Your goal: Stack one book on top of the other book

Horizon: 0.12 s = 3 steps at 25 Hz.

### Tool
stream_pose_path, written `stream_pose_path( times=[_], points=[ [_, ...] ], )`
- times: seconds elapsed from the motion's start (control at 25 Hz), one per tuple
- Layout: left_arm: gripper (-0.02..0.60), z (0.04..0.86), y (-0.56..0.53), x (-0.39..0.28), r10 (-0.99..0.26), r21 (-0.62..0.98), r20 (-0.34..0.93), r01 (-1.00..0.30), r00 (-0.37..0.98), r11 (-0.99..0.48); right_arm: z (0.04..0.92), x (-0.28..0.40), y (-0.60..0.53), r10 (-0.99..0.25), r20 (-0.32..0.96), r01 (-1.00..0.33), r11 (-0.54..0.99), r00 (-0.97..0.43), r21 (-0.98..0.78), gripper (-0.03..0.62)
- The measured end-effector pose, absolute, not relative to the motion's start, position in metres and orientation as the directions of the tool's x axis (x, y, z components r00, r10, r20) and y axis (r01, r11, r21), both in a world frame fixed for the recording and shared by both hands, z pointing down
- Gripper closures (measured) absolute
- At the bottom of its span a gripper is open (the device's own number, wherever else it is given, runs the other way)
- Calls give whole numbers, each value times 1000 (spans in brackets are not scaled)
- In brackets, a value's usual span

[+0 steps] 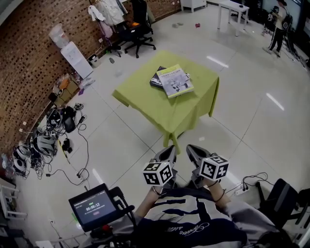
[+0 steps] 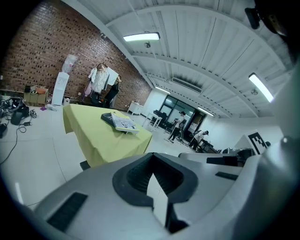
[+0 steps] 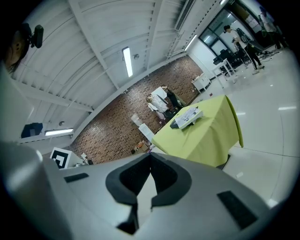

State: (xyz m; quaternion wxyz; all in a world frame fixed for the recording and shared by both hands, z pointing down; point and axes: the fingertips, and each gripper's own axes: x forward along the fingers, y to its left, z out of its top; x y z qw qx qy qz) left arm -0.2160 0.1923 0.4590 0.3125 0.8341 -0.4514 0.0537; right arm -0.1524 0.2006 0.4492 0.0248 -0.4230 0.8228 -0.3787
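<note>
A light-covered book (image 1: 175, 81) lies on top of a dark book (image 1: 157, 77) on the table with the yellow-green cloth (image 1: 160, 109). The dark book's edge pokes out at the left. Both grippers hang close to my body, well short of the table. My left gripper (image 1: 167, 154) and right gripper (image 1: 195, 152) are shut with nothing between the jaws. In the left gripper view the shut gripper (image 2: 152, 176) points toward the light book (image 2: 123, 124) far ahead. The right gripper view shows the right gripper (image 3: 149, 180) shut and the stacked books (image 3: 189, 116) far off.
A black office chair (image 1: 138, 29) and a water dispenser (image 1: 75, 55) stand by the brick wall. Cables and helmets (image 1: 43, 140) litter the floor at left. A screen device (image 1: 93, 207) sits near my left side. A white table (image 1: 232, 9) and a person (image 1: 278, 24) are far back.
</note>
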Motion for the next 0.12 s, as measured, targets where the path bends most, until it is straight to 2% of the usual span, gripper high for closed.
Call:
stream_pose_path(
  times=[0.12],
  points=[
    [577, 458, 187, -217, -720, 475, 376, -788, 583, -390, 447, -152, 194, -713, 276, -673, 358, -645, -648, 603]
  ],
)
